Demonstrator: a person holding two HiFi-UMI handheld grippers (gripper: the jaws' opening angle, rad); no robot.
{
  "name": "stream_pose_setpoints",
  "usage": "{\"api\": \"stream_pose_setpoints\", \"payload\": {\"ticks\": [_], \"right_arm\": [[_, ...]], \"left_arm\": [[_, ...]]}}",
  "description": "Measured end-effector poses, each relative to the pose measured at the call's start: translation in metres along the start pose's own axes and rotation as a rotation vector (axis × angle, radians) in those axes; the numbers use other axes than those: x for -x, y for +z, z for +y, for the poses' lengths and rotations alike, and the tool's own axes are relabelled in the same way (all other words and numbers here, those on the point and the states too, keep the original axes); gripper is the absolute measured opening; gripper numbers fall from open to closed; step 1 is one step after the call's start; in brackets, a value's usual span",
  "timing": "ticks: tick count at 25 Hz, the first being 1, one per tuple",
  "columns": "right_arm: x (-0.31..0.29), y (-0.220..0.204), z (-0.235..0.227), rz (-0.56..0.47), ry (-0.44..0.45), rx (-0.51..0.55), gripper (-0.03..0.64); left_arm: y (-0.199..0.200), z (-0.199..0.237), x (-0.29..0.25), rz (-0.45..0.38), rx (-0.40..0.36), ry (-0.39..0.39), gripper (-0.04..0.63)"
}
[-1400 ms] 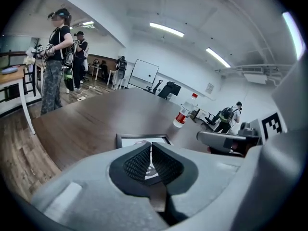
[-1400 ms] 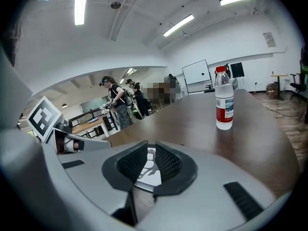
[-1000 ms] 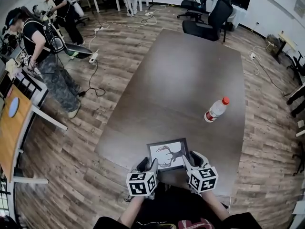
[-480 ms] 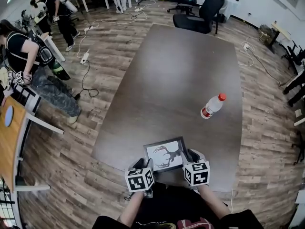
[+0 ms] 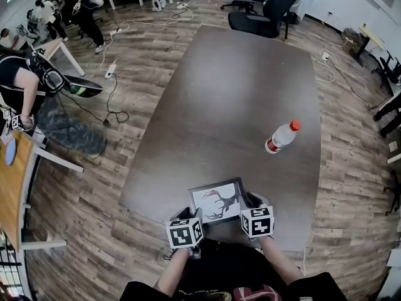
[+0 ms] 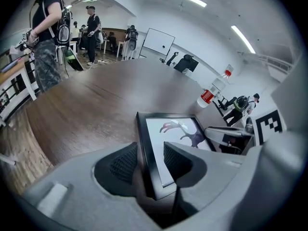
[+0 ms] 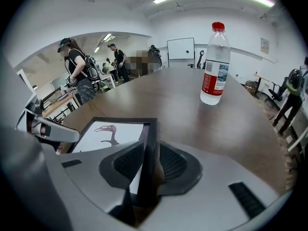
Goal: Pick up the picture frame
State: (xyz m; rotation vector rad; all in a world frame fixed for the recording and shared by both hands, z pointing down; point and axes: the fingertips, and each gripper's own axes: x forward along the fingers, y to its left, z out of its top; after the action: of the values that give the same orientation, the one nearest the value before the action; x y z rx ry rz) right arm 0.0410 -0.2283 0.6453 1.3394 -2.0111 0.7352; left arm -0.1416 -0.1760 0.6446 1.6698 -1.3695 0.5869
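A black picture frame (image 5: 216,202) with a white print of antlers lies flat near the table's front edge. My left gripper (image 5: 190,216) straddles its left rail (image 6: 146,153), with a small gap between the ribbed pads and the rail. My right gripper (image 5: 250,201) straddles the right rail (image 7: 150,143). Its jaws are closing, the pads stand close on either side of the rail, and I see no firm press. In the left gripper view (image 6: 147,160) the frame (image 6: 178,134) runs ahead between the jaws. The right gripper view (image 7: 150,161) shows the frame (image 7: 113,131) to the left.
A clear water bottle (image 5: 281,137) with a red cap and label stands on the dark brown table (image 5: 244,86), behind and right of the frame. Office chairs (image 5: 266,8) stand at the far end. People (image 5: 37,86) and desks are on the left, with cables on the wood floor.
Both grippers have sunk lower at the frame's two sides and tipped further down. The frame has stayed where it lay.
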Motion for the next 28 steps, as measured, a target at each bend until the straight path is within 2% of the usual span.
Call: {"api": "stream_pose_setpoints", "payload": {"ticks": [6,14,18,20,25,26,28], "right_arm": [[-0.0070,-0.0027,0.0014,0.021,0.009,-0.014,0.107],[-0.0080,-0.0058,0.0033,0.024,0.010,-0.004,0.100],[-0.0087,-0.0056,0.0025,0.038,0.022,-0.060,0.094],[-0.0084,-0.0068,0.0022,0.049,0.035,-0.091,0.085],[-0.0090,-0.0074,0.0018,0.065,0.034,-0.074,0.084],[-0.0090,-0.0075,0.0019,0.061,0.024,-0.069,0.083],[-0.0097,-0.0072,0.0027,0.061,0.013,-0.068,0.082]], "left_arm": [[-0.0038,0.0044,-0.0059,0.029,0.026,0.013,0.166],[-0.0070,0.0077,-0.0087,0.053,0.009,0.063,0.161],[-0.0050,0.0075,-0.0081,0.055,0.016,0.071,0.159],[-0.0054,0.0075,-0.0077,0.062,0.023,0.077,0.153],[-0.0055,0.0089,-0.0086,0.067,0.060,0.070,0.133],[-0.0053,0.0082,-0.0092,0.063,0.072,0.063,0.086],[-0.0047,0.0076,-0.0097,0.060,0.082,0.063,0.084]]}}
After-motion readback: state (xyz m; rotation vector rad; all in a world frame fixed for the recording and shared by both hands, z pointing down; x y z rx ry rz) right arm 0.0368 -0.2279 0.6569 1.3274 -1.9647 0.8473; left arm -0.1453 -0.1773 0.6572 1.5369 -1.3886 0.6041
